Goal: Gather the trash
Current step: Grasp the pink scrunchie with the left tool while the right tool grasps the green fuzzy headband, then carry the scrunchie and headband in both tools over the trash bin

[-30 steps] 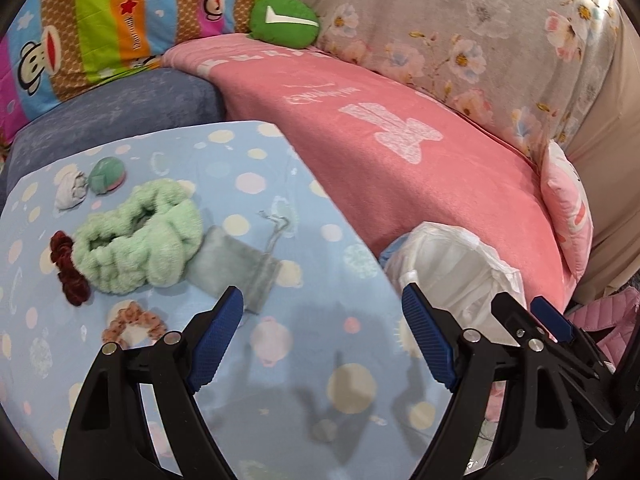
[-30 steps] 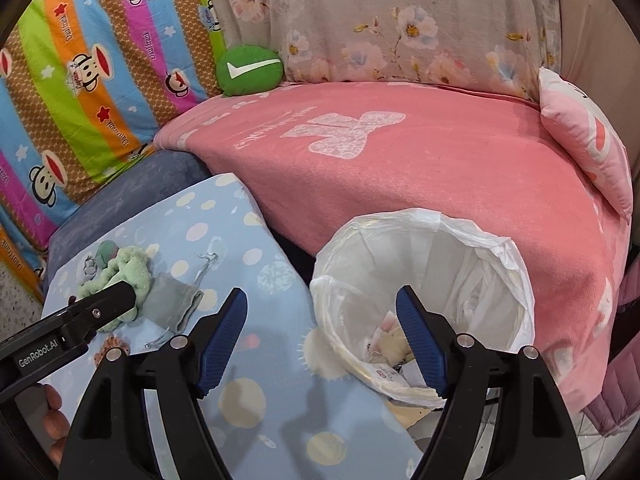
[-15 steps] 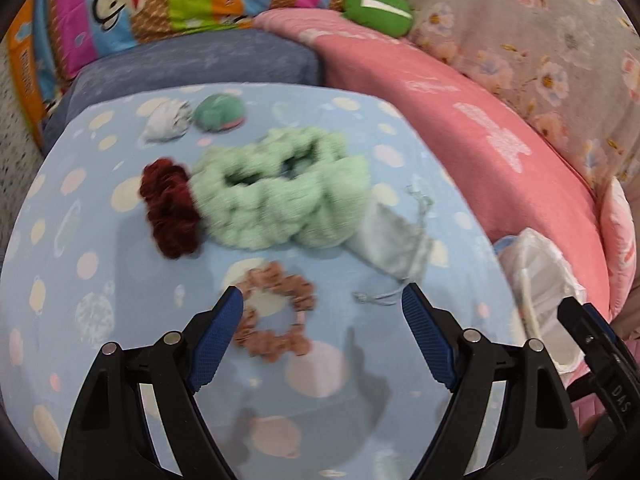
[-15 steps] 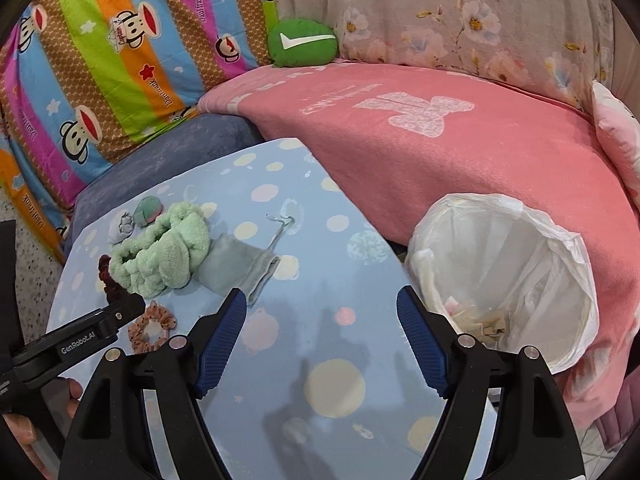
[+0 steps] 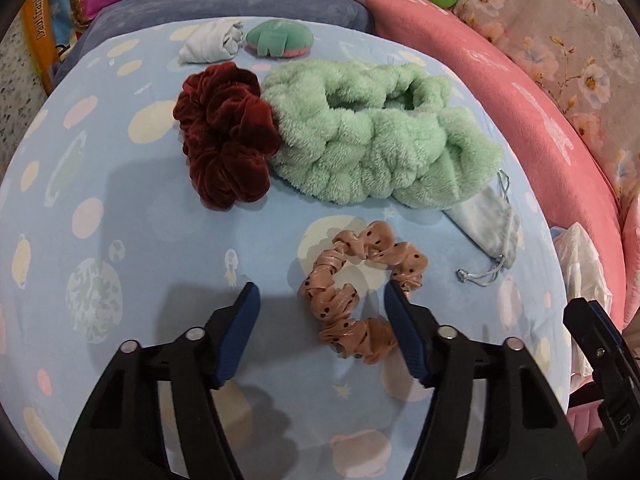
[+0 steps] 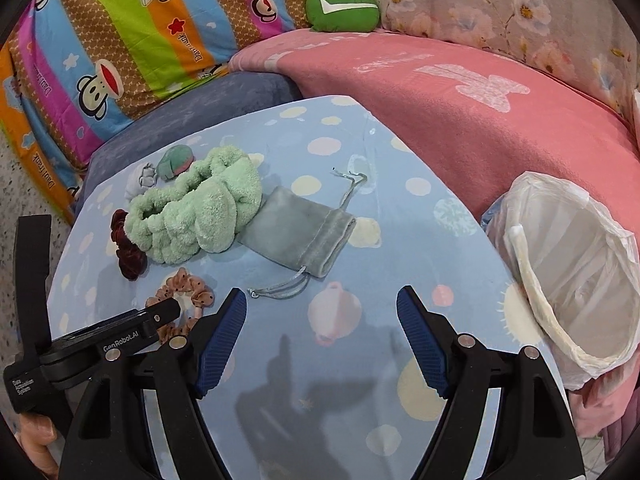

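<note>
My left gripper is open and low over the blue dotted table. A tan polka-dot scrunchie lies between its jaws, against the right finger. Beyond it lie a dark red scrunchie, a mint fluffy headband, a grey drawstring pouch, a crumpled white scrap and a small green-and-pink item. My right gripper is open and empty above the table. The white-lined trash bin stands at the table's right edge.
A pink blanket covers the sofa behind the table, with a striped monkey-print cushion and a green cushion. The left gripper's body shows at the lower left of the right wrist view.
My left gripper has swung left from the bin and dropped over the tan scrunchie. My right gripper has swung left from above the bin to over the table. Both stay open.
</note>
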### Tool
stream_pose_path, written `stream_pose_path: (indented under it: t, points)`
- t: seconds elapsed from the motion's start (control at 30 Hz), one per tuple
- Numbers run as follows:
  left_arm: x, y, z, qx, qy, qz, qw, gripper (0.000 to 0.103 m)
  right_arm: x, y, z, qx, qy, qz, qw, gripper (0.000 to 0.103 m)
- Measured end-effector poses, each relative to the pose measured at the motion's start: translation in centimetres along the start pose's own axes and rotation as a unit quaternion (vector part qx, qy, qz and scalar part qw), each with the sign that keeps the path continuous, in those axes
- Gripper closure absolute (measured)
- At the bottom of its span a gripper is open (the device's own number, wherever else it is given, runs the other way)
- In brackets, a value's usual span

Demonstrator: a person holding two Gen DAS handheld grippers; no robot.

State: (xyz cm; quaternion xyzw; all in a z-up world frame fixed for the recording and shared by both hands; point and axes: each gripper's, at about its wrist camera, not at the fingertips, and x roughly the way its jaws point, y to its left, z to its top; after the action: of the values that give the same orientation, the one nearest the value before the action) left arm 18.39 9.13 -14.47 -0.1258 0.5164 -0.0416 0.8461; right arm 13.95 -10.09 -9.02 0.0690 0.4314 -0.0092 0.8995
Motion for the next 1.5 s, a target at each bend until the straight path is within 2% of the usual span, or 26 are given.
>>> stream_pose_path:
  t: [0.07,0.1,0.13,0.23,0.5,0.77,1.0,1.07,1.1,1.13,1.23,1.5]
  points:
    - [0.1,-0.2,0.0,0.012,0.000,-0.003,0.9999,0.058,0.5,0.3,0.1,-0.001,0.004,0.002,1.000,0.028]
    - [0.1,-0.2,0.0,0.018,0.000,-0.004,0.9998,0.067,0.8,0.5,0.2,-0.002,0.006,0.003,1.000,0.028]
    - [0.2,-0.4,0.0,0.023,0.002,-0.008,0.9997,0.081,1.0,0.7,0.3,-0.003,0.008,0.004,1.000,0.028]
    - [0.2,-0.8,0.0,0.030,0.007,-0.018,0.9994,0.090,1.5,1.3,0.5,-0.006,0.010,0.007,1.000,0.028]
    - [-3.0,-1.1,1.2,0.038,-0.028,-0.034,0.9983,0.091,2.8,2.4,1.6,-0.009,0.016,0.019,1.000,0.028]
    - [-7.3,0.6,4.7,0.018,-0.084,-0.027,0.9959,0.091,4.2,4.8,4.1,-0.003,0.014,0.054,0.998,0.029]
    - [-8.0,2.0,7.3,0.013,-0.098,-0.007,0.9951,0.091,6.4,7.5,6.0,-0.016,0.021,0.069,0.997,0.044]
    - [-8.0,2.2,7.6,0.011,-0.099,-0.006,0.9950,0.091,7.1,7.8,6.2,-0.018,0.028,0.071,0.997,0.055]
    - [-8.0,2.2,7.7,0.011,-0.100,-0.006,0.9949,0.091,7.4,7.9,6.2,-0.018,0.031,0.072,0.997,0.068]
    - [-8.1,2.2,7.9,0.011,-0.101,-0.006,0.9948,0.091,7.5,7.9,6.3,-0.019,0.035,0.071,0.997,0.089]
    - [-8.3,1.9,8.3,0.015,-0.100,-0.007,0.9949,0.091,6.6,7.5,6.9,-0.010,0.025,0.071,0.997,0.092]
    - [-10.2,-1.3,8.4,0.039,-0.120,-0.015,0.9919,0.091,-0.3,5.5,10.3,-0.014,-0.056,0.074,0.996,0.093]
